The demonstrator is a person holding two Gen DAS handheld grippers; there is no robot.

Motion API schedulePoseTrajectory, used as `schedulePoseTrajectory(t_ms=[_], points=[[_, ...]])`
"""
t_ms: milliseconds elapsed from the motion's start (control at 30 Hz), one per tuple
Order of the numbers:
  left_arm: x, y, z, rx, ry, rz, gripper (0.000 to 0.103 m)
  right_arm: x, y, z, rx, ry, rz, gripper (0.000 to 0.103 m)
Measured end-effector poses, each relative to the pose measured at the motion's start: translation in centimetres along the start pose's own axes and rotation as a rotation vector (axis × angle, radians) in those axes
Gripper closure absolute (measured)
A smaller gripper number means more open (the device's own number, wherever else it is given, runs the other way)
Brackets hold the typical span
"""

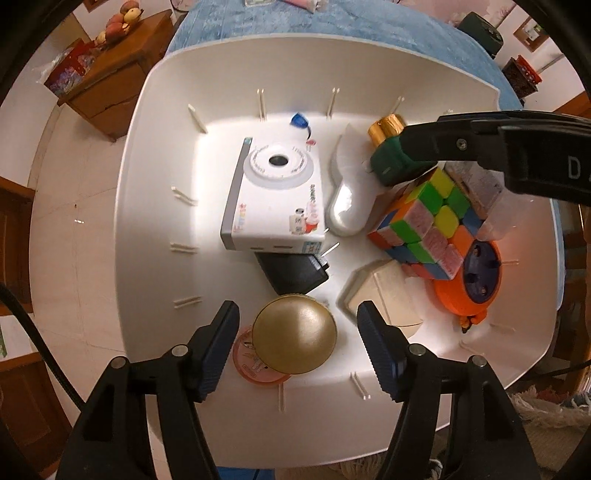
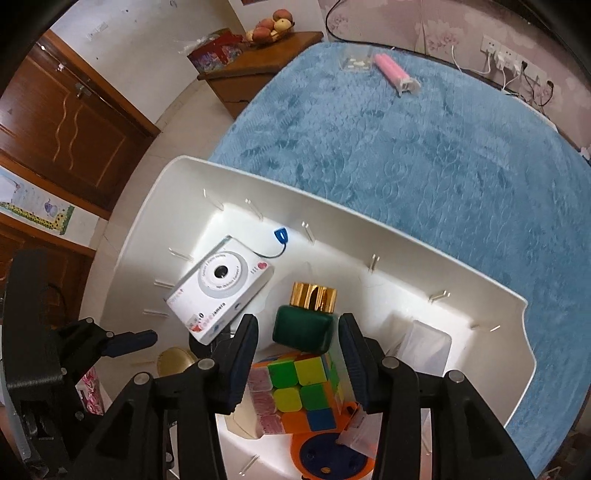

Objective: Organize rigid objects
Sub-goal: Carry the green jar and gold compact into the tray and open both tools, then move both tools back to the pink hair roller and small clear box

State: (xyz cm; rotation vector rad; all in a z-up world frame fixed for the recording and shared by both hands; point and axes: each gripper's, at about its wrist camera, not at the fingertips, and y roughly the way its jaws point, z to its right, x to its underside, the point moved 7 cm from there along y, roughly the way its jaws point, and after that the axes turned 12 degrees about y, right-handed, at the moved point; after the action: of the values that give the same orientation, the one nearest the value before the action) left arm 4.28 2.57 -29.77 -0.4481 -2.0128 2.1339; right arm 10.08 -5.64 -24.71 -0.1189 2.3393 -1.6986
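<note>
Dark green squat glass bottle [image 2: 303,329] with shiny gold screw cap, tilted on the multicoloured puzzle cube [image 2: 295,391] near the white plastic bin's [image 2: 406,266] far wall. Sits between the right gripper's [image 2: 298,363] part-open fingers, pads not pressing. Left gripper [image 1: 298,350] spread apart, empty, over a round brass-coloured domed lid [image 1: 294,334] by the near wall.

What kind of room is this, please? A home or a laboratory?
Most likely a home room, perhaps a bedroom: a blue plush cover, a wooden cabinet with a fruit bowl, and a white bin of household items.
</note>
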Motion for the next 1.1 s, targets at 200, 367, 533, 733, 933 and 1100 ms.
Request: schedulePoseTrajectory(t_ms=[200, 367, 533, 733, 933, 1100], points=[[-0.1, -3.3, -0.2, -0.035, 0.020, 0.045, 0.033, -1.1, -1.6, 0.0, -0.023, 0.010, 0.028, 0.057], [-2.4, -6.3, -1.6, -0.051, 0.003, 0.103, 0.033, -2.9, -3.6, 0.3, -0.044, 0.024, 0.075, 0.057], [-6.9, -9.9, -3.9, -0.068, -0.028, 0.181, 0.033, -5.2, -5.6, 1.1, -0.052, 0.055, 0.124, 0.055], [-12.7, -11.4, -7.6, -0.116, -0.032, 0.242, 0.027, -8.7, -5.8, 3.1, -0.008, 0.097, 0.156, 0.054], [-19.3, -11.1, -10.7, -0.078, -0.062, 0.242, 0.027, -13.4, -5.6, 4.5, 0.043, 0.102, 0.182, 0.054], [-24.7, -9.5, -12.8, -0.091, -0.077, 0.213, 0.027, -18.7, -4.6, 5.5, 0.086, 0.097, 0.207, 0.054]])
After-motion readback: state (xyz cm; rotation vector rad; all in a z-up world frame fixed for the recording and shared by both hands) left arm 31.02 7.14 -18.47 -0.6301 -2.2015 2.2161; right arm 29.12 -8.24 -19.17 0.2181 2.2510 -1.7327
